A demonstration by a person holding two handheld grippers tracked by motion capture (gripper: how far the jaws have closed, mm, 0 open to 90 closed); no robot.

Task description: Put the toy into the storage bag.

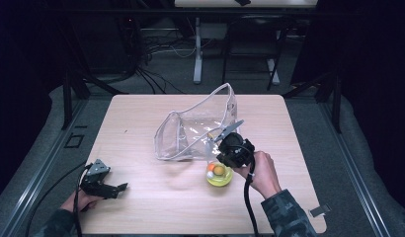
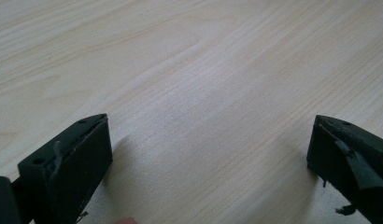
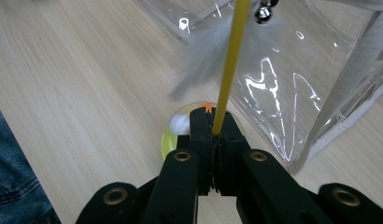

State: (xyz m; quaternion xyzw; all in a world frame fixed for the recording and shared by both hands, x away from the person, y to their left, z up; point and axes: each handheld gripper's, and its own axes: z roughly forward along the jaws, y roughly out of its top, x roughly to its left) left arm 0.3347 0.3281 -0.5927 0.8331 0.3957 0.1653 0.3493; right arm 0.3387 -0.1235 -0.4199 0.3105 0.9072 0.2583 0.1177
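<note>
A yellow-green dome toy (image 1: 219, 174) with an orange and a white ball inside sits on the wooden table (image 1: 141, 148). A thin yellow stick (image 3: 231, 60) rises from it, carrying a grey feather (image 3: 201, 58) and a small bell (image 3: 263, 11). My right gripper (image 3: 213, 122) is shut on the stick just above the dome (image 3: 173, 135); in the high view this gripper (image 1: 222, 159) hangs over the toy. A clear plastic bag (image 1: 190, 129) lies just behind, its mouth facing the toy. My left gripper (image 1: 120, 190) rests open at the front left, its jaws wide over bare wood (image 2: 210, 154).
The bag's white-edged rim (image 3: 348, 84) stands close on the right of the stick. Dark floor, cables and the legs of another table (image 1: 198, 59) lie beyond the far edge. A small metal clip (image 1: 319, 211) lies near the front right corner.
</note>
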